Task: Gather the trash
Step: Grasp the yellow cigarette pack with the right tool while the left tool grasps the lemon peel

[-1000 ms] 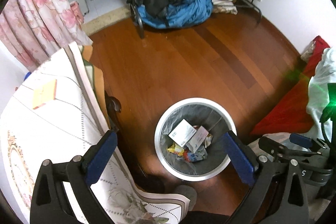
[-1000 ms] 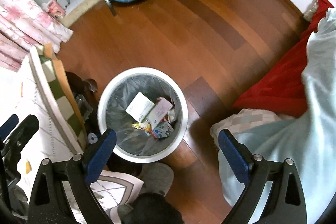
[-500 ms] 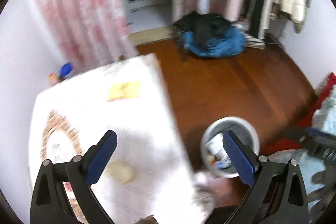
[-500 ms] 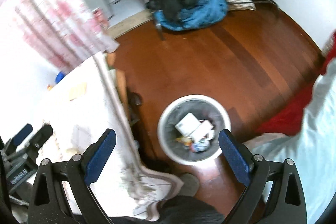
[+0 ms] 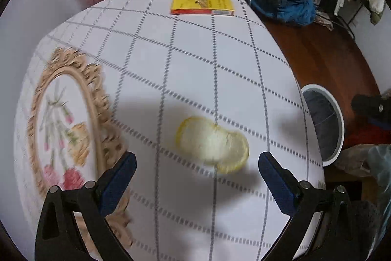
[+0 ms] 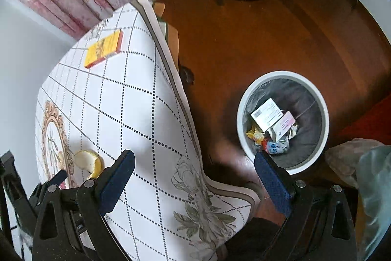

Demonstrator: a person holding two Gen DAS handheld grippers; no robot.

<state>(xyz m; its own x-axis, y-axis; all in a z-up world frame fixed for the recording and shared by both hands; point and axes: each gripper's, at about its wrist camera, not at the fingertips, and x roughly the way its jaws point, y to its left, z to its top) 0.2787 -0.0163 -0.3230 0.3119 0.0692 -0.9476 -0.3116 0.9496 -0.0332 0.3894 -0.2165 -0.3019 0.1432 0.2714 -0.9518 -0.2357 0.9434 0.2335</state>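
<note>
The curled yellow citrus peel [image 5: 212,145] lies dead ahead of the wide-spread, empty left claw [image 5: 195,184], long axis crosswise.

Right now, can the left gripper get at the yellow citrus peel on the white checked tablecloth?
Probably yes. The left gripper is open, and the yellow citrus peel lies flat on the white checked tablecloth just ahead between its fingers. Nothing lies between them; the yellow box sits far beyond.

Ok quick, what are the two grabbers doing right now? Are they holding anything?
Left gripper: open, holding nothing, above the citrus peel on the table.
Right gripper: open, holding nothing, between table edge and trash bin.
</note>
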